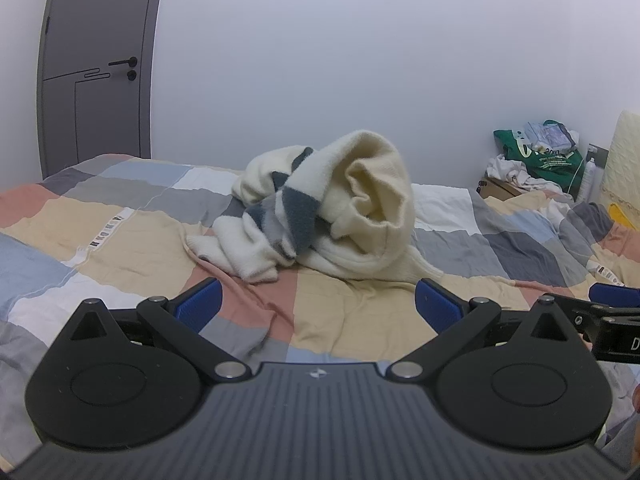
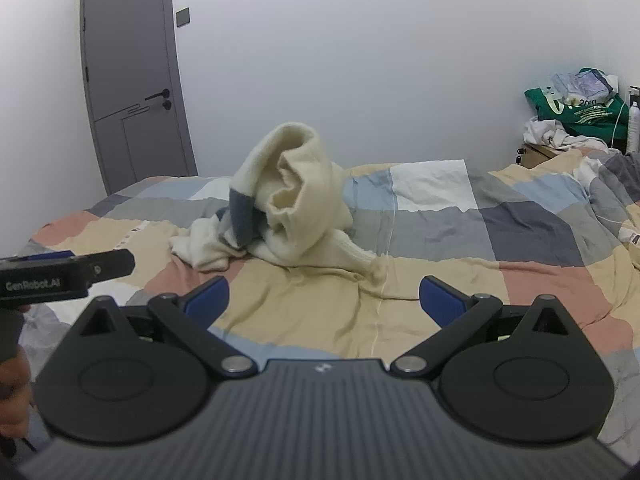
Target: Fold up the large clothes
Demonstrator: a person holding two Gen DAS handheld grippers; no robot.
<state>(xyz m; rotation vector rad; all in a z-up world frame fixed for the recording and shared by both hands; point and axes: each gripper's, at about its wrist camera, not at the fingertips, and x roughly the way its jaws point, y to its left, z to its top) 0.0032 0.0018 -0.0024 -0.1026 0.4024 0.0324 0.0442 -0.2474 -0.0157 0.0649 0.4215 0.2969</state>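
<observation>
A cream knitted sweater (image 1: 360,208) with dark blue and grey patches lies in a crumpled heap on the patchwork bed cover (image 1: 120,232); one sleeve trails toward me. In the right wrist view the same sweater (image 2: 296,216) sits mid-bed on the cover (image 2: 440,232). My left gripper (image 1: 318,300) hovers open, short of the heap, its blue pads (image 1: 200,302) wide apart with nothing between them. My right gripper (image 2: 324,300) is likewise open and empty, in front of the sleeve end. Each gripper shows at the edge of the other's view.
A grey door (image 1: 96,68) stands closed at the back left. In the far right corner a green bag (image 1: 540,152), white cloths and a cardboard box are piled beside the bed. A white wall runs behind the bed. A pillow (image 1: 624,156) leans at the right edge.
</observation>
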